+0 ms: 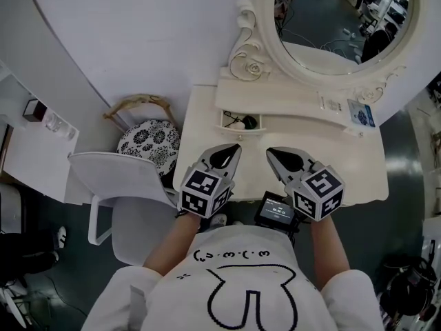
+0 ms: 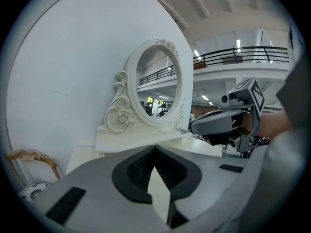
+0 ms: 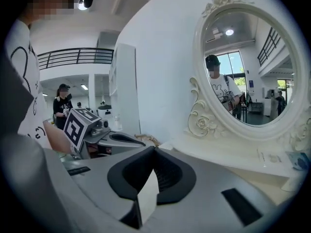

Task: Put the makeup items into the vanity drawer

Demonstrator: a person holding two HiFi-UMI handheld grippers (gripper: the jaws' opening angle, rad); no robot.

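Your left tongs point(image 1: 236, 147) and right tongs point(image 1: 270, 151) hover closed and empty over the cream table point(image 1: 344, 161), whose oval mirror point(image 1: 337, 19) backs a white wall point(image 1: 138, 33).

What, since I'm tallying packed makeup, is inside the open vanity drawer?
The drawer shows one dark round item and something thin beside it, too small to identify. The vanity's shelf covers its rear.
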